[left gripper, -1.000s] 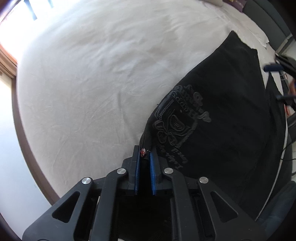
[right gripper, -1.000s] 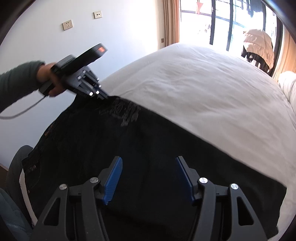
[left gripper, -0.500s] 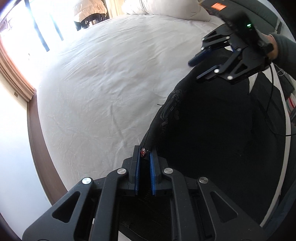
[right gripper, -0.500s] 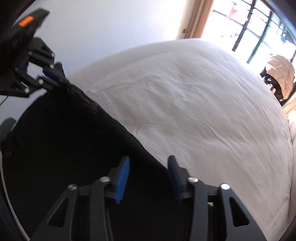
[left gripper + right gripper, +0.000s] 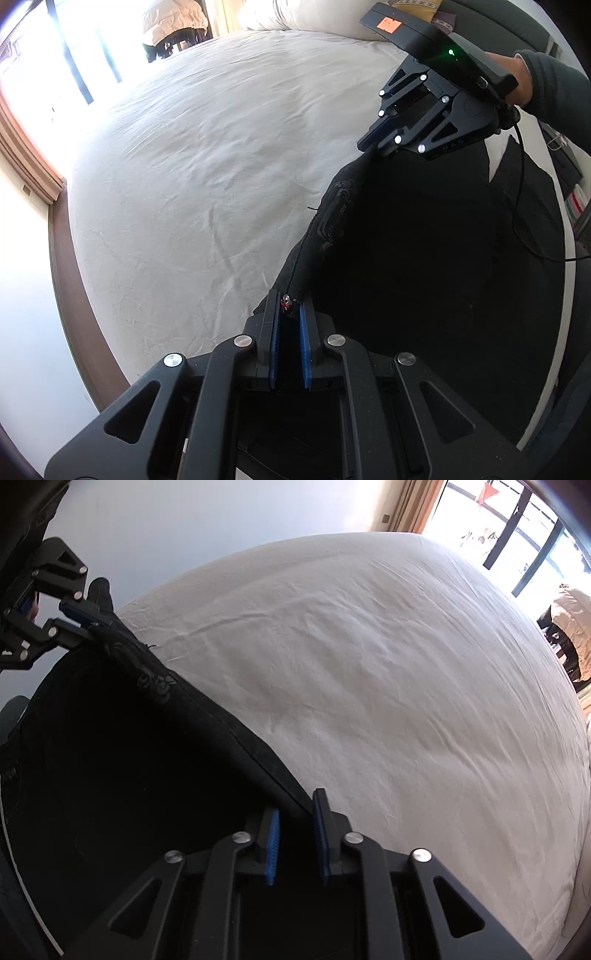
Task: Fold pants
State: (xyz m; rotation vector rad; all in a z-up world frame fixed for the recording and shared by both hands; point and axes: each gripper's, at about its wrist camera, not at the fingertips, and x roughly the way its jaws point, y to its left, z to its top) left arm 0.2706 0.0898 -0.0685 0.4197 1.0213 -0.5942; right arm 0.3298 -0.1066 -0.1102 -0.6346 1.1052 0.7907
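A white-sheeted bed (image 5: 207, 177) carries the black pants (image 5: 424, 266), which lie along its near edge with their long hem line running between the two grippers. At the left end of that edge the left gripper (image 5: 290, 314) is clenched on the fabric, a small red-and-silver rivet (image 5: 285, 301) showing between its blue pads (image 5: 274, 343); an embroidered grey design (image 5: 332, 221) runs just beyond. At the right end the right gripper (image 5: 295, 816) has just been closing, and its blue pads (image 5: 272, 845) now pinch the pants' edge. A grey sleeve (image 5: 554, 88) shows behind it, and a bright window (image 5: 517, 528) lies past the bed's far corner.
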